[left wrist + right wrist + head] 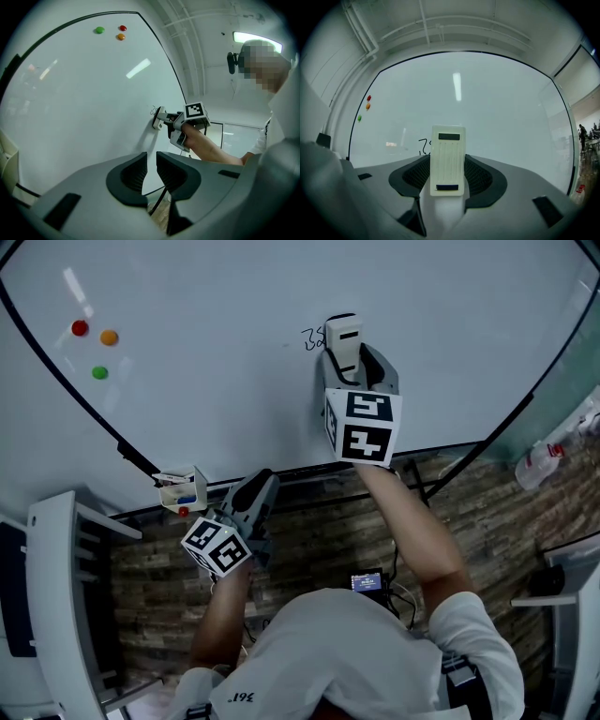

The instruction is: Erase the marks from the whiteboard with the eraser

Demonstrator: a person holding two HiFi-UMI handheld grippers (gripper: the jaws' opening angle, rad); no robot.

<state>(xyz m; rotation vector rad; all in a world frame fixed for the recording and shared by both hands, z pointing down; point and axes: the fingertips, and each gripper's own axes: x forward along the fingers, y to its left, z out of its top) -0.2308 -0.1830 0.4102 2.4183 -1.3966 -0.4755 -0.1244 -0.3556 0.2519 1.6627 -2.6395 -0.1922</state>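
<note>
My right gripper is shut on the white eraser, which is pressed flat against the whiteboard. Small black marks show just left of the eraser; the rest is hidden under it. In the right gripper view the eraser stands upright between the jaws, the marks peeking out at its left. The left gripper view shows the eraser on the board with the marks above it. My left gripper hangs low by the board's bottom edge, its jaws close together and holding nothing.
Red, orange and green magnets sit at the board's upper left. A small white holder with coloured bits hangs at the bottom frame. A plastic bottle lies to the right, white furniture to the left.
</note>
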